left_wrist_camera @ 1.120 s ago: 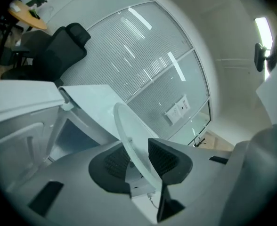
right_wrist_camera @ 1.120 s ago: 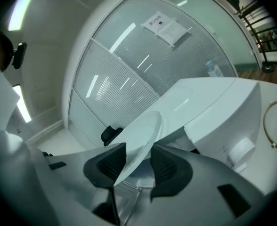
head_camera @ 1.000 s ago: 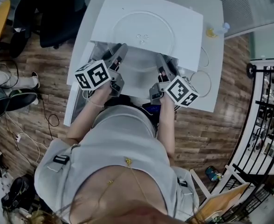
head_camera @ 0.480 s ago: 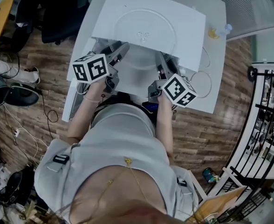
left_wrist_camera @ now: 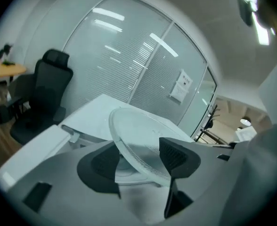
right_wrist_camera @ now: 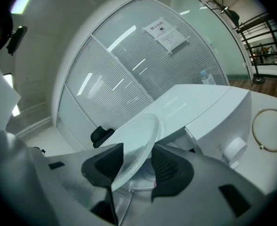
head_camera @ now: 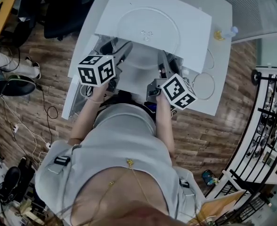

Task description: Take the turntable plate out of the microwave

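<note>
The round clear glass turntable plate (head_camera: pixel 148 29) lies over the top of the white microwave (head_camera: pixel 195 36), its near rim jutting past the front edge. My left gripper (head_camera: pixel 124 48) reaches to the rim's left part. In the left gripper view the plate (left_wrist_camera: pixel 138 135) stands tilted between the jaws, which have just been opening and leave a gap by the left pad (left_wrist_camera: pixel 101 164). My right gripper (head_camera: pixel 162 60) is at the rim's right part. Its jaws have also just been opening, with the plate (right_wrist_camera: pixel 141 135) between them and clear of the right pad (right_wrist_camera: pixel 166 166).
The microwave door (head_camera: pixel 79 93) hangs open at the left. On the white table (head_camera: pixel 218 88) to the right lie two thin rings (head_camera: pixel 204 84) and a small bottle (head_camera: pixel 225 32). A black office chair (left_wrist_camera: pixel 44 98) stands beyond on the wooden floor.
The left gripper has rolled, so its marker cube shows a different face, and its jaws stand wider. The right gripper and the plate have barely shifted.
</note>
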A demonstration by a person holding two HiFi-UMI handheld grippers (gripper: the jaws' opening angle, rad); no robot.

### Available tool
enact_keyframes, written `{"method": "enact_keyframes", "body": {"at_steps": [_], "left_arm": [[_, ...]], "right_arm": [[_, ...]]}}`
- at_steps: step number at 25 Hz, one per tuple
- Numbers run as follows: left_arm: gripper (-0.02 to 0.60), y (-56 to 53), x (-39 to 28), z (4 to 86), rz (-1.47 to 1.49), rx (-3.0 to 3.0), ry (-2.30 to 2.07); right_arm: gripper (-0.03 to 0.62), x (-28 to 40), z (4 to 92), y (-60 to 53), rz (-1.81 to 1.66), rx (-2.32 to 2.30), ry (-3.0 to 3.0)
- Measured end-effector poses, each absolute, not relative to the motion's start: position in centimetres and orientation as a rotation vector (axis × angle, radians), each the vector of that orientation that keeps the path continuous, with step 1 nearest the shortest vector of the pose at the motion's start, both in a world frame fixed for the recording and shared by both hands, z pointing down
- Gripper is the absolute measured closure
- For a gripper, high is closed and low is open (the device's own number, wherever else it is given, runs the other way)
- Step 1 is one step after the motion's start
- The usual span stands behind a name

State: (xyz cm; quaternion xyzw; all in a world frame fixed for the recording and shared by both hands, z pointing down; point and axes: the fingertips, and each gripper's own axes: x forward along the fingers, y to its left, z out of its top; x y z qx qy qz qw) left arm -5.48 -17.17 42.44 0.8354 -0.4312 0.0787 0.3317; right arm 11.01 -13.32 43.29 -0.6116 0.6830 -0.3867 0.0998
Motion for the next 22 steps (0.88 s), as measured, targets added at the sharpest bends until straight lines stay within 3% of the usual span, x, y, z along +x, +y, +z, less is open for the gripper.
{"method": "enact_keyframes", "body": {"at_steps": [22], "left_arm": [[0.295,-17.0,-5.2,41.4,0.284,2.274,-1.222]], "right_arm": [[0.404,11.3,43.4,-13.3,-1.269,-1.879,1.932]]}}
